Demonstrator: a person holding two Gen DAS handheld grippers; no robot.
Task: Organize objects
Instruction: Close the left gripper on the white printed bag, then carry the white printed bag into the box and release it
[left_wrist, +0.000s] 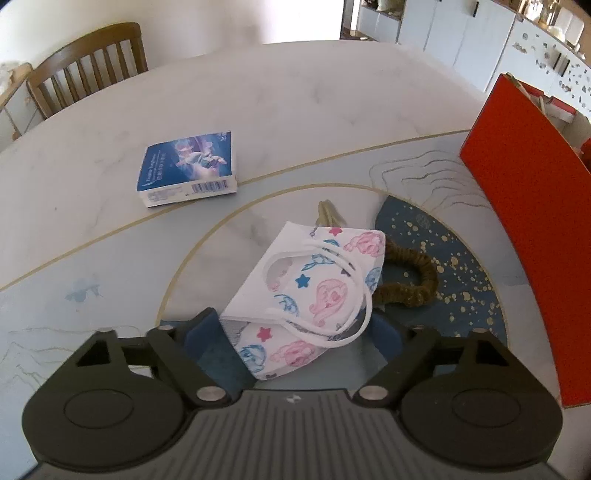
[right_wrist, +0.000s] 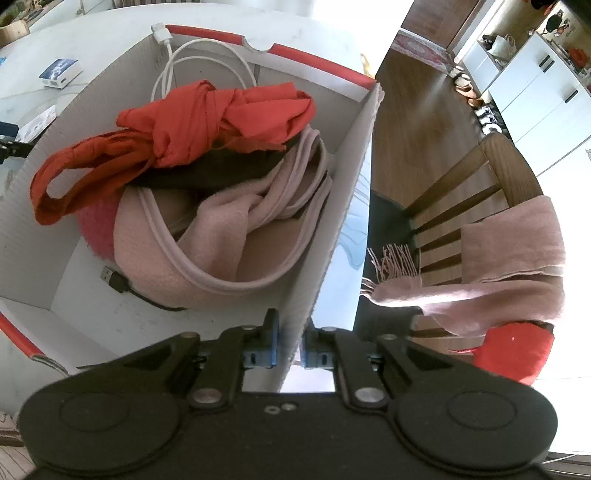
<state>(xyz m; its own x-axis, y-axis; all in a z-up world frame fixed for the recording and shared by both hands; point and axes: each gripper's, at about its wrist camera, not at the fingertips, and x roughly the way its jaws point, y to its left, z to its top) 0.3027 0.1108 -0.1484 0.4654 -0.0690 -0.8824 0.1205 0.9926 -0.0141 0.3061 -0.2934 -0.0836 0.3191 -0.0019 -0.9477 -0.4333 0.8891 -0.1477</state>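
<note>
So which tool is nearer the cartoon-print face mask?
Left. The left tool is right at the face mask, which lies between its open fingers. The right tool is away from it, clamped on the storage box wall.

A round marble-patterned table (left_wrist: 258, 103) is seen. Lying on it are a printed face mask (left_wrist: 306, 295) at centre, a brown scrunchie (left_wrist: 410, 277) touching it at 3 o'clock, a blue packet (left_wrist: 188, 168) at 10 o'clock, and a red box (left_wrist: 532, 221) at 2 o'clock.

Two steep, close wrist views over table (left_wrist: 110, 229); shared: red box (left_wrist: 524, 221), blue packet (left_wrist: 188, 168).
</note>
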